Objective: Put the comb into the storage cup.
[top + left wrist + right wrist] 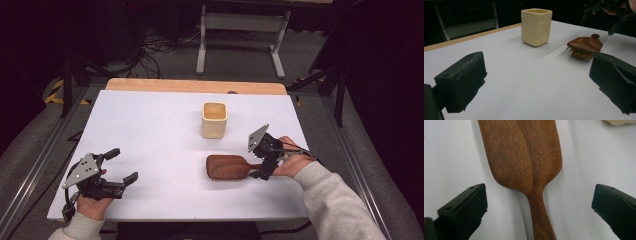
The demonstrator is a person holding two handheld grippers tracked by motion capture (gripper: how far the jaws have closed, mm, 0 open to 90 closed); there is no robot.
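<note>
The wooden hairbrush [227, 167] lies bristles down on the white desk [150, 130], toward the near right part of the top, its handle pointing to the right edge, which puts the handle straight in line with the right tongs [262, 167]. Those tongs hang over the handle with their jaws spread wide, one on each side of it and neither touching the wood; in the right gripper view the handle [540, 220] runs up between the two black jaws to the broad back of the brush, so the approach seems lined up for a pinch on the narrow neck, the easiest part to close on. Behind the brush, nearer the far edge and about the middle of the desk, stands a cream square cup [214, 119], upright, open at the top and well apart from the brush; it looks like the likely place for the brush to go, handle or head first I cannot say. The left tongs [117, 167] rest near the near left corner, jaws open and holding nothing, aimed across the desk toward cup [536, 26] and brush [585, 46], apparently kept out of the way while the right hand works.
</note>
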